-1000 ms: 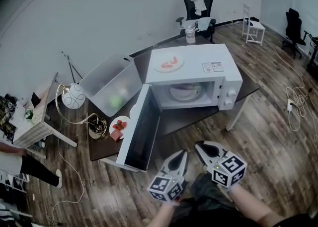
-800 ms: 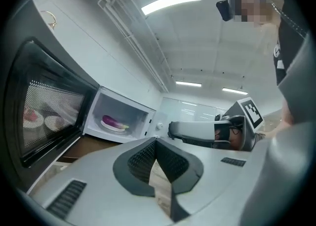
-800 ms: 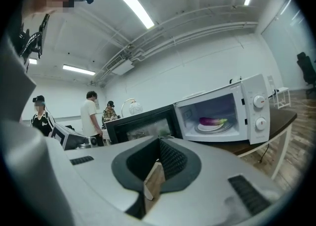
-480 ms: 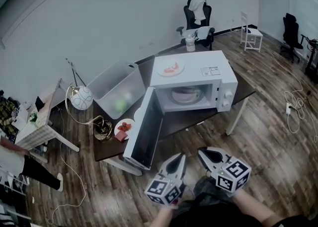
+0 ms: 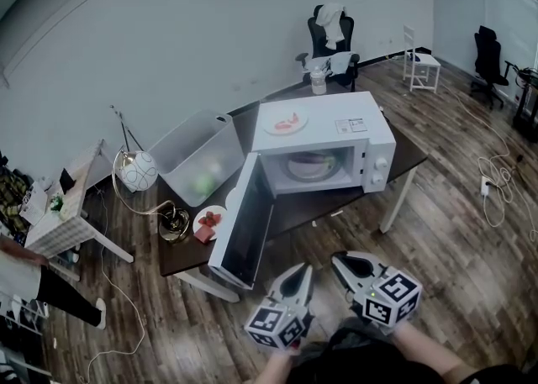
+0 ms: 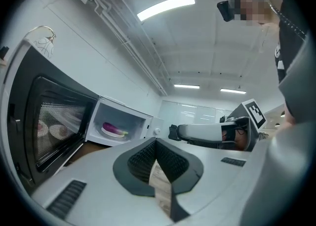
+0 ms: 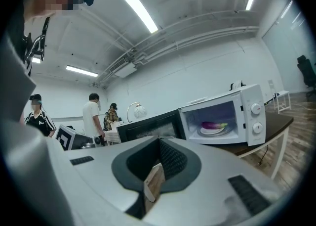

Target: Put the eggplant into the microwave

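At centre, open microwave (image 5: pixel 336 109): we see the eggplant (image 7: pixel 216 125) inside.
Below, left hand-held gripper (image 5: pixel 304 270), right hand-held gripper (image 5: pixel 339 260): both closed, empty.

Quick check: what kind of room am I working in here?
Most likely an office or lab space, not a home kitchen: the microwave sits on a plain table, office chairs stand behind it, and strip lights run overhead.

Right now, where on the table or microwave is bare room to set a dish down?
Free: the dark table strip before the white microwave, between its open door and the right edge; also the microwave top right of the white plate. Crowded: the left end, with clear plastic bin, small plate of red food and gold lamp.
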`<state>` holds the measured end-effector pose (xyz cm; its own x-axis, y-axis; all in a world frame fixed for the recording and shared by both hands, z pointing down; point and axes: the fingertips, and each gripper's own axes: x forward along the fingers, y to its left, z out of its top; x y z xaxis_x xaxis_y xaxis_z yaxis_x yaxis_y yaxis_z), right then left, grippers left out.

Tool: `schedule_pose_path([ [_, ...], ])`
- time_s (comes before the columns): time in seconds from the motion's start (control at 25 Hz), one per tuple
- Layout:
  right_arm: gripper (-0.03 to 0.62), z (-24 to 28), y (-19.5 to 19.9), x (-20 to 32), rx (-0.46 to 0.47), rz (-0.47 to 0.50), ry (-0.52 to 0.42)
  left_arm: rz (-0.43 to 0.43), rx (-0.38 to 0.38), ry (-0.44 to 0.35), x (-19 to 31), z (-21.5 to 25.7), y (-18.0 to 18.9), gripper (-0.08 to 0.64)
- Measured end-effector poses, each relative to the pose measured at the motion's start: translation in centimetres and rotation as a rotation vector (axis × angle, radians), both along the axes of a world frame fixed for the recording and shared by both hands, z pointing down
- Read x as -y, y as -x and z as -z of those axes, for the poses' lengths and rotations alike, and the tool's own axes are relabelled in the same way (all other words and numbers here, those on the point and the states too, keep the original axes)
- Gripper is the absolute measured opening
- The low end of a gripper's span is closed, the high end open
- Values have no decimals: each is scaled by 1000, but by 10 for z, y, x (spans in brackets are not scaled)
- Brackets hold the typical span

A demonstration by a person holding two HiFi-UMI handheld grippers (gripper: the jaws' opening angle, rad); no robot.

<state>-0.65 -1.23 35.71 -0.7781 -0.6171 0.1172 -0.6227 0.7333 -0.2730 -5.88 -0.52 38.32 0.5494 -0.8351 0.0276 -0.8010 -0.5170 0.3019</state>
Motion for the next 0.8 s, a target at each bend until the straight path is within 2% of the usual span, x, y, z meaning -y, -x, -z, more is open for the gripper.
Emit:
schedule_pose_path([
  [0.2,-1,1,2,1,-8,10,-6,18,-6,9,0,-3,5,-6],
  [0.8,-2,-17,9,-4,-23,30,50,49,-37,51,-7,-18,16,-6],
])
